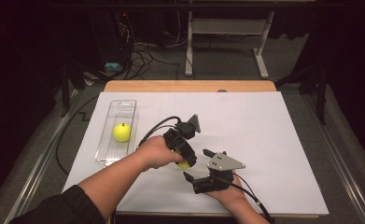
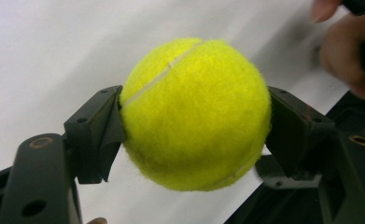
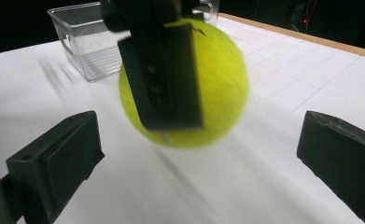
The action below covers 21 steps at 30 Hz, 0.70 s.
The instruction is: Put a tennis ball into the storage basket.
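A fuzzy yellow tennis ball (image 2: pixel 196 114) with a pale curved seam is held off the white surface, near its front edge, about midway along it.

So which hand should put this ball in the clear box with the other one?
Probably the left. Its tongs are already shut on the tennis ball, and the clear box sits on that side. The right tongs are open and hold nothing.

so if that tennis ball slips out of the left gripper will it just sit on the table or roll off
Probably roll: the tennis ball is round, and the white table shows no rim. Its fuzzy felt likely gives the left gripper decent hold, though the jaws touch only its two sides. It looks light and unlikely to break.
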### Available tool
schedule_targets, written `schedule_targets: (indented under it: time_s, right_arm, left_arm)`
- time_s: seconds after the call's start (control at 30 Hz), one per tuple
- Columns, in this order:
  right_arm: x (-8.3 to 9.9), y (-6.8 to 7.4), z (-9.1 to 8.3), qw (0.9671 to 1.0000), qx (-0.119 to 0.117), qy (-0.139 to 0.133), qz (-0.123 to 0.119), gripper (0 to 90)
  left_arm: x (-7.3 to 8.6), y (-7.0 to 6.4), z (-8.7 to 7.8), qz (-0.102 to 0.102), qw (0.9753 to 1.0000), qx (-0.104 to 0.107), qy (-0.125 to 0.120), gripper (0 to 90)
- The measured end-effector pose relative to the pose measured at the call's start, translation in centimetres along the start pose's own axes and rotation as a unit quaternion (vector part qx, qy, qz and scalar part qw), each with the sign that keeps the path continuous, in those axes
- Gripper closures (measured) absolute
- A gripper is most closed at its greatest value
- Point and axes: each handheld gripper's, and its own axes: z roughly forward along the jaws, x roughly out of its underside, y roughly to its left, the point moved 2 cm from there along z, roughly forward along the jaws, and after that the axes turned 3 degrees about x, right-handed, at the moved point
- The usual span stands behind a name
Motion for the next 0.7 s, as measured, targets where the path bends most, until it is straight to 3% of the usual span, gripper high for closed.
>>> schedule_targets:
  time_s: [0.27, 0.7]
  right_arm:
    - [0.3, -1.2, -0.8, 0.9998, 0.022, 0.003, -0.003, 0.0]
    - [1.7, -5.5, -3.6, 0.9963, 0.086, 0.007, 0.004, 0.0]
  left_arm:
    - [1.0, 2.2, -0.9, -0.029, 0.9994, -0.016, -0.003, 26.7]
    - [3.4, 5.3, -3.2, -0.064, 0.9973, -0.035, -0.008, 26.7]
